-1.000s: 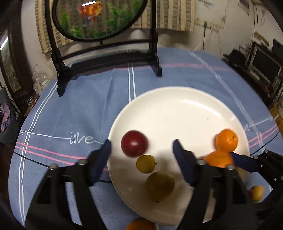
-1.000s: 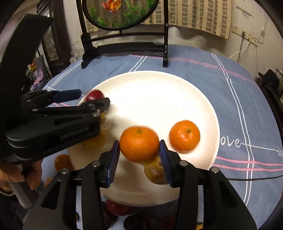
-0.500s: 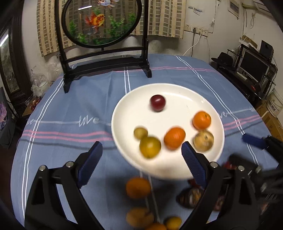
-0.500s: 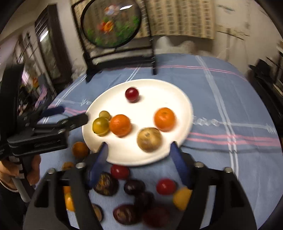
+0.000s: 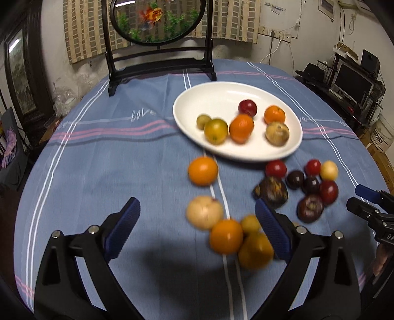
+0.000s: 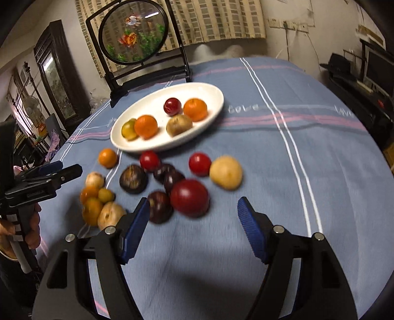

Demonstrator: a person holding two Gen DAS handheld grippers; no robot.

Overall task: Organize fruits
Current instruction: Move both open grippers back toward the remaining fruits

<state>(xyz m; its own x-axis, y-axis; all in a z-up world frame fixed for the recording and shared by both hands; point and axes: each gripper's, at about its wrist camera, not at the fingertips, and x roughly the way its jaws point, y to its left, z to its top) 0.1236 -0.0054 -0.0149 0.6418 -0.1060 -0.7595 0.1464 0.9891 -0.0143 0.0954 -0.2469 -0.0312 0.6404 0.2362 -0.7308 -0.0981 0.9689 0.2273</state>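
My left gripper (image 5: 197, 231) hangs over a round desk (image 5: 103, 160) covered in a blue cloth with white and pink stripes and the word "love" stitched along one line. Its jaws stand wide and are opening further; blurred orange and yellow fruits (image 5: 229, 236) lie on the cloth just inside the right-hand pad, but neither pad presses on them. My right gripper (image 6: 193, 229) has its jaws partly apart and empty, with a large red fruit (image 6: 190, 198) and a dark purple one (image 6: 158, 206) on the cloth just ahead of them.

A white plate (image 5: 189, 98) sits past the middle of the desk, holding two oranges, a red plum, a brownish fruit and two greenish ones. Between the plate and me, loose fruits are scattered on the cloth: an orange (image 5: 203, 170), a pale round one (image 5: 204, 215), and a cluster of red and dark purple ones (image 5: 311, 184).

At the far edge stands a round goldfish screen in a black frame (image 5: 157, 19). Behind it hangs a striped brown curtain (image 5: 83, 32) against a worn wall with sockets. Dark shelving with monitors (image 5: 354, 81) fills the right side of the room.
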